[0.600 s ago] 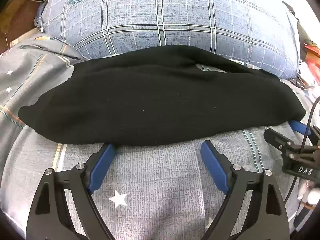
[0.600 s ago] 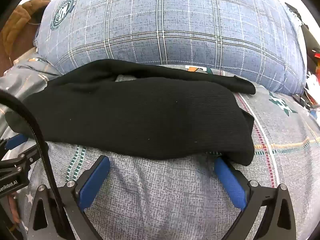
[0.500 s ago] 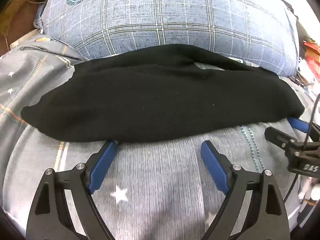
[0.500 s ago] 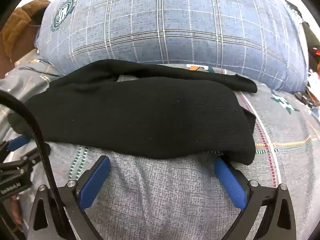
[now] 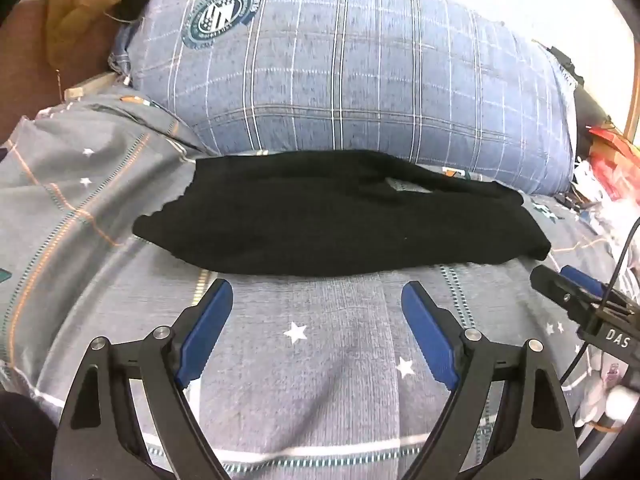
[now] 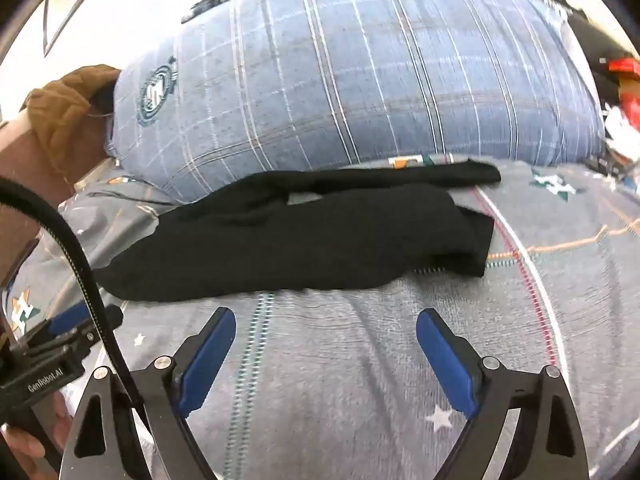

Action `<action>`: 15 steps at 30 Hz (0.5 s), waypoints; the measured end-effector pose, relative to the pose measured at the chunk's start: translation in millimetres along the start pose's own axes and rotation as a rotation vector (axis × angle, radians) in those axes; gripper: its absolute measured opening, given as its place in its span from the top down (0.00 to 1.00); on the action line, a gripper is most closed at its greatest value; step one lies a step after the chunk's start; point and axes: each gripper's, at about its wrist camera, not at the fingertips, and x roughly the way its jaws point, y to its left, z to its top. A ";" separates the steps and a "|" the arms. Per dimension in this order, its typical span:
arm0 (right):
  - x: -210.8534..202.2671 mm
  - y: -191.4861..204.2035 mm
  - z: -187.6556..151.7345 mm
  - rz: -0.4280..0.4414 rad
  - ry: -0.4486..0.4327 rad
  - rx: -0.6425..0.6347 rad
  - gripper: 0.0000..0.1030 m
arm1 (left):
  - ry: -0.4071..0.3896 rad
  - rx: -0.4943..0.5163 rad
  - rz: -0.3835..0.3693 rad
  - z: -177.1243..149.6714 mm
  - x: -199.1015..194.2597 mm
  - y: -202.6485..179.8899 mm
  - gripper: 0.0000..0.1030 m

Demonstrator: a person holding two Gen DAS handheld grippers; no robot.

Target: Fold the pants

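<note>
The black pants [image 5: 336,216] lie folded into a long flat bundle across the grey bedsheet [image 5: 328,360], in front of a blue plaid pillow. They also show in the right wrist view [image 6: 304,236], with a thin strip of the far layer sticking out to the right. My left gripper [image 5: 316,300] is open and empty, a little short of the bundle's near edge. My right gripper [image 6: 324,332] is open and empty too, just short of the near edge.
A big blue plaid pillow [image 5: 352,76] with a round crest lies right behind the pants. A brown garment [image 5: 80,4] sits at the far left. Clutter with red packets [image 5: 612,160] lies at the right edge. The right gripper shows in the left wrist view [image 5: 580,296].
Both grippers have drawn back and up from the pants; their fingertips were at or under the near edge and now stand apart from it. The pants lie still.
</note>
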 end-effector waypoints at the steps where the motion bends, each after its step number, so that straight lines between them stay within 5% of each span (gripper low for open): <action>1: -7.3 3.9 2.8 0.005 -0.005 -0.009 0.11 | -0.001 0.001 0.003 1.9 -2.4 -0.9 0.16; 15: -62.6 30.4 8.1 -0.008 -0.080 -0.036 0.11 | -0.107 -0.007 0.002 -8.6 -51.9 3.8 0.16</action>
